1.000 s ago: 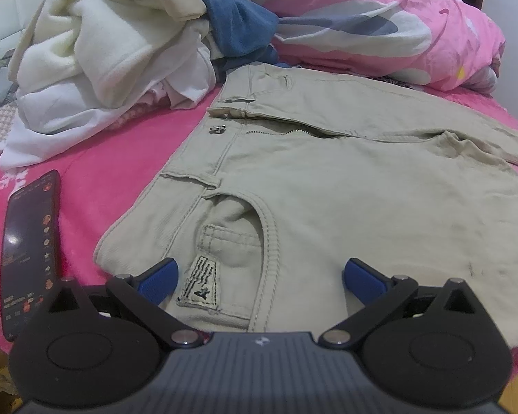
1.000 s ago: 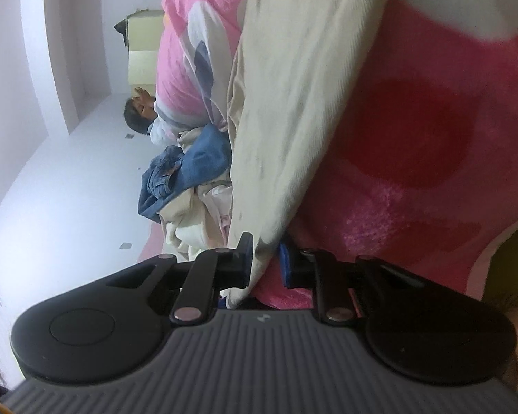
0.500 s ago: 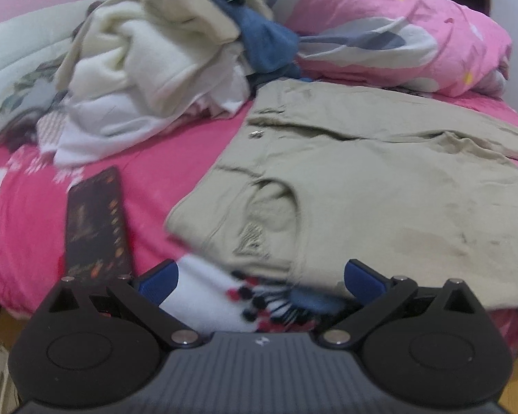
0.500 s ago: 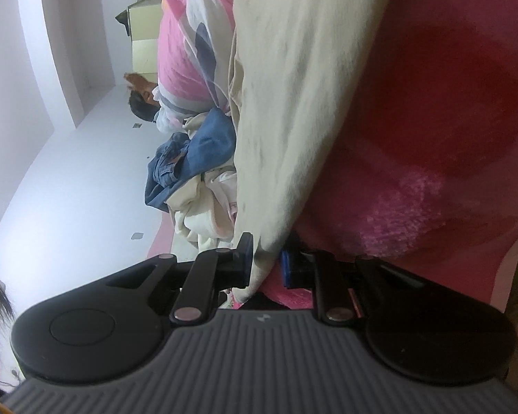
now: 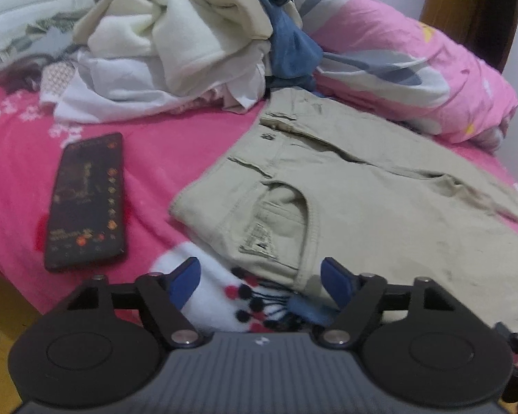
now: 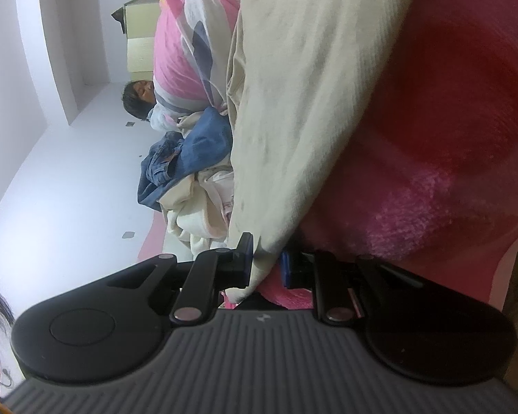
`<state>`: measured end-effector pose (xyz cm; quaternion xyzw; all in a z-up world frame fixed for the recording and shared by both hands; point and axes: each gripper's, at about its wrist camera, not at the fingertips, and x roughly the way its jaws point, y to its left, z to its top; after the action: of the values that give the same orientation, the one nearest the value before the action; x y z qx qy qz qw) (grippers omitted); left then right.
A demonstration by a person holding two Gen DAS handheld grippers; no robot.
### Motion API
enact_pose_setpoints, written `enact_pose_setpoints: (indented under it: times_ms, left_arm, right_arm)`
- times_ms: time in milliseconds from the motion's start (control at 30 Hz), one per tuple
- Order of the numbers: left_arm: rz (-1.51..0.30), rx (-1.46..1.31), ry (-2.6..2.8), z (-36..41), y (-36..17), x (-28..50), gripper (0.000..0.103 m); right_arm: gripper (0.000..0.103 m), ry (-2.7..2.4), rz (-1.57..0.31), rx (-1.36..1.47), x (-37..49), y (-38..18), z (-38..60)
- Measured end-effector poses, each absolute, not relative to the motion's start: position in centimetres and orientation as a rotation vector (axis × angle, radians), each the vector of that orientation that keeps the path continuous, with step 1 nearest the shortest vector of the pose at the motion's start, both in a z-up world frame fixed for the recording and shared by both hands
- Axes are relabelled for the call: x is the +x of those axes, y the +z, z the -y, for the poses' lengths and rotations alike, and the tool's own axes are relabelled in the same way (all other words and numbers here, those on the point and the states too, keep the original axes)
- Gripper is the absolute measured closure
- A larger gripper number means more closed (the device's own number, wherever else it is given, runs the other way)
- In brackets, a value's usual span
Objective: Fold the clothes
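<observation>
Khaki trousers (image 5: 380, 203) | limp cotton, near bed (image 5: 176, 141) front edge; grip waistband | left gripper (image 5: 262, 281) closing, empty | right gripper (image 6: 266, 261) clamped on trouser leg

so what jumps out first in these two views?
The beige trousers spread flat across the pink bed cover, with a heap of unfolded laundry behind them. A dark phone lies on the cover left of the trousers. The right tool pinches a trouser edge.
</observation>
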<state>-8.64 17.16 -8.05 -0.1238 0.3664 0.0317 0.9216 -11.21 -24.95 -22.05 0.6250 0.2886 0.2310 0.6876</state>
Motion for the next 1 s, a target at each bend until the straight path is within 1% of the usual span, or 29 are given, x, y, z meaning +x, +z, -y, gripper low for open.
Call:
enact_pose_setpoints:
  times_ms: [33,200,333,533,800,1000]
  left_arm:
    - [-0.754,-0.277,0.048,-17.3,-8.2,-8.7,0.034]
    - [-0.754,-0.400,-0.023,-18.1,-8.7,-8.9,0.043]
    - [-0.755,-0.473,-0.073,-18.6,-9.0,-8.5,0.045]
    - [-0.799,-0.503,-0.075,-18.6,-10.2,-7.8,0.045]
    - [-0.750,-0.542,-0.051,-19.3,-10.0,-7.0,0.044]
    - [-0.747,-0.531,-0.026,-19.6,-10.6,-6.5,0.045]
  right_arm:
    - [0.087,0.516,-0.646,1.400,-11.2,-22.1,24.9]
    - [0.087,0.508,-0.648,1.404,-11.4,-22.2,24.7]
    - [0.087,0.504,-0.648,1.407,-11.8,-22.5,24.5]
    - [0.088,0.498,-0.649,1.413,-11.3,-22.3,24.1]
    - [0.088,0.497,-0.651,1.416,-11.0,-22.2,24.3]
    - [0.089,0.497,-0.653,1.421,-11.3,-22.4,24.6]
